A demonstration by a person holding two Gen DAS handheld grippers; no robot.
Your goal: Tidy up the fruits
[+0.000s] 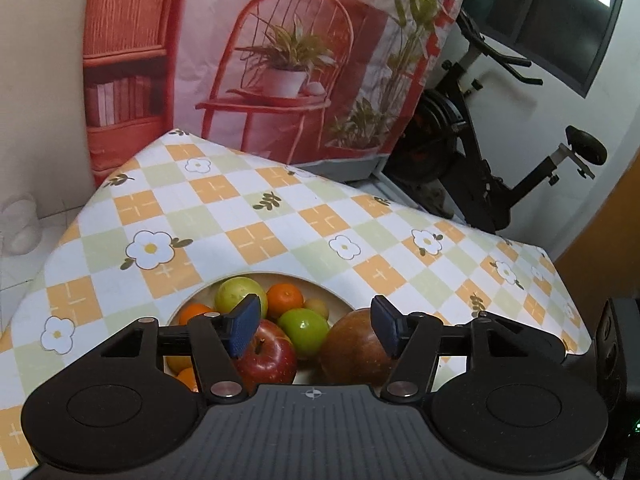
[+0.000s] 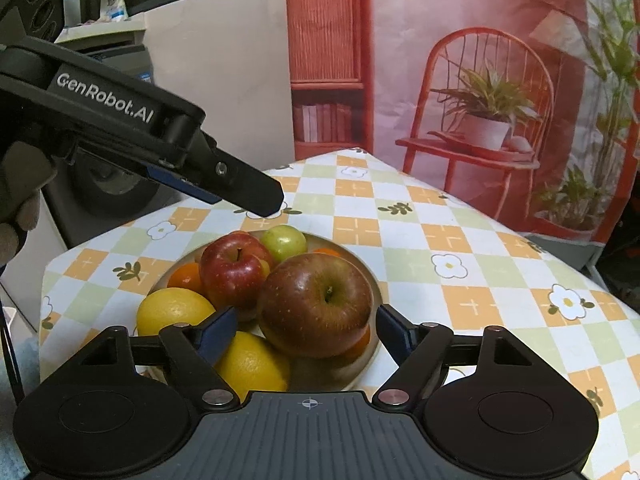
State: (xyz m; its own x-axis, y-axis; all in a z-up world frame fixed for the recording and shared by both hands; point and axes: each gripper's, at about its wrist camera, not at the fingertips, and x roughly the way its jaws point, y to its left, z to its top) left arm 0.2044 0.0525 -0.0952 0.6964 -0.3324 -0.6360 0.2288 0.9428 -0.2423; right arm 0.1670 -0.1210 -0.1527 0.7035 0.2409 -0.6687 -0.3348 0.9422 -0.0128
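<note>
Oranges [image 1: 188, 314] half hidden behind left claw [image 1: 314, 326], under apples.

Glossy, smooth-skinned large apple [image 2: 316, 304] and dimpled, waxy lemon [image 2: 252, 364] in a smooth, matt beige bowl [image 2: 372, 280]; matt printed tablecloth [image 2: 460, 240]; matt black plastic right gripper [image 2: 306, 330] with ribbed blue pads [image 2: 218, 332].

Fruit-heaped bowl [image 2: 374, 280], bare tablecloth [image 2: 500, 280] around, backdrop [image 2: 460, 8] behind

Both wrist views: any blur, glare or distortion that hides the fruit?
Left wrist: sharp, fisheye bends the tablecloth edges, small glint on the green apple. Right wrist: sharp, soft sheen on the big apple, left gripper overhangs the plate, frame corners dark.
</note>
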